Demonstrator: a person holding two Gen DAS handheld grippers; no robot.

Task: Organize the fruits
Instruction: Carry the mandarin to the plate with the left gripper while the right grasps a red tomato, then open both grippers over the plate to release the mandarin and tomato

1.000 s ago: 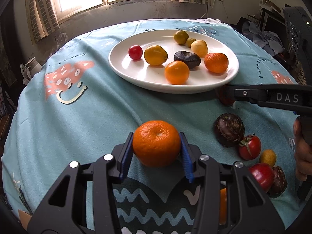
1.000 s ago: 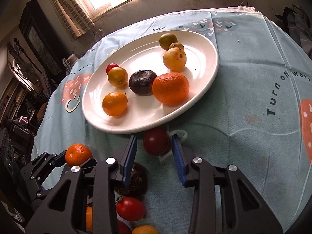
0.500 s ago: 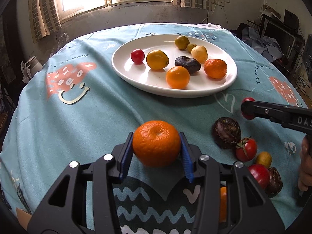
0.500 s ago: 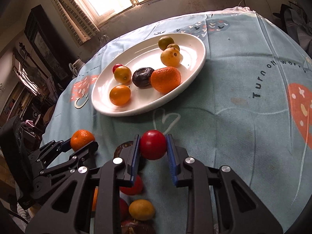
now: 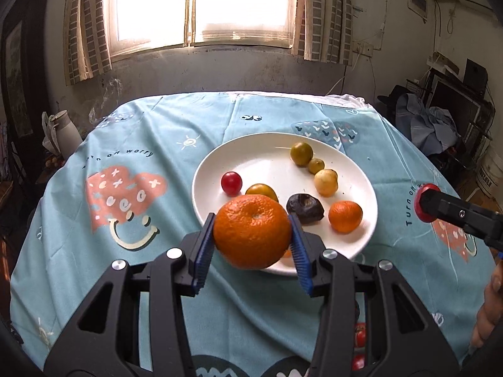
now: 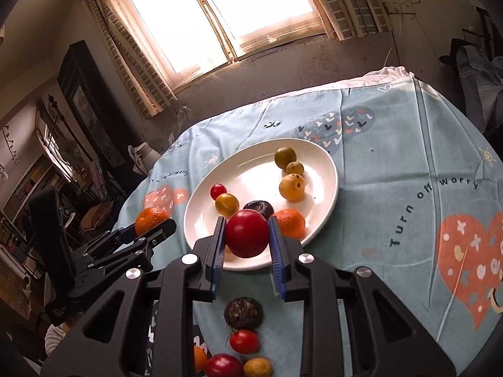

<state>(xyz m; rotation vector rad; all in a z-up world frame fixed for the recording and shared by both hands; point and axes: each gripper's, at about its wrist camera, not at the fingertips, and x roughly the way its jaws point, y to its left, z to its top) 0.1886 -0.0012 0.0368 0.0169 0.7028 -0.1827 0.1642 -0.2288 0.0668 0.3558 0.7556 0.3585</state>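
Note:
My left gripper (image 5: 251, 235) is shut on a large orange mandarin (image 5: 252, 231) and holds it in the air above the near rim of the white plate (image 5: 207, 169). My right gripper (image 6: 246, 235) is shut on a red tomato (image 6: 247, 233), also raised over the plate's near rim (image 6: 195, 220). The plate holds several fruits: a small red tomato (image 5: 231, 183), yellow-green plums (image 5: 301, 154), a dark wrinkled fruit (image 5: 305, 209) and a small mandarin (image 5: 345, 216). The right gripper with its tomato shows at the right edge of the left view (image 5: 422, 202).
Loose fruits lie on the blue tablecloth near me: a dark fruit (image 6: 243, 312), red tomatoes (image 6: 244, 341), a yellow fruit (image 6: 257, 367). A white jug (image 5: 64, 132) stands beyond the table's far left edge. A window wall is behind the table.
Both grippers have risen from the tablecloth with their fruits and moved forward towards the plate. The right gripper closed on the red tomato and lifted it.

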